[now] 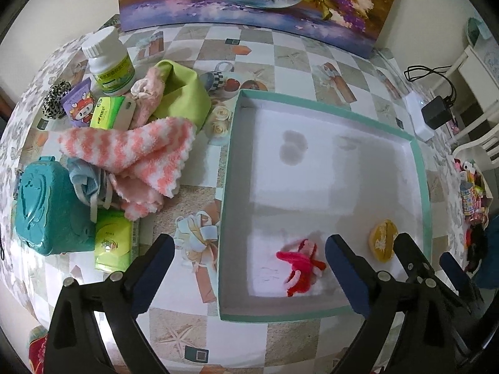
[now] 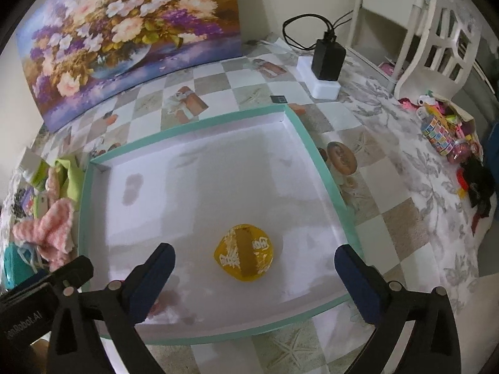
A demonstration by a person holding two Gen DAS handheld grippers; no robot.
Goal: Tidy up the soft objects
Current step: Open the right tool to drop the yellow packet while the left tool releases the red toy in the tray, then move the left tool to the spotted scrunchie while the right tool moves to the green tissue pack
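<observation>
A shallow white box with a teal rim (image 1: 421, 168) (image 2: 315, 149) lies on the table. In it are a red and pink fuzzy item (image 1: 301, 263) and a yellow soft pouch (image 1: 382, 240) (image 2: 243, 252). My left gripper (image 1: 249, 252) is open and empty over the box's near left edge. My right gripper (image 2: 254, 261) is open and empty, straddling the yellow pouch from above; it also shows in the left wrist view (image 1: 427, 249). Left of the box lie a pink striped fuzzy cloth (image 1: 137, 152) (image 2: 50, 227), a green cloth (image 1: 184, 93) and a blue cloth (image 1: 84, 177).
Left of the box stand a teal case (image 1: 46, 205), green tissue packs (image 1: 112, 243), a white bottle (image 1: 107, 62), a purple packet (image 1: 79, 103) and a leopard scrunchie (image 1: 54, 99). A flower painting (image 2: 124, 31) leans at the back. A charger (image 2: 327, 59) and toys (image 2: 446, 127) lie right.
</observation>
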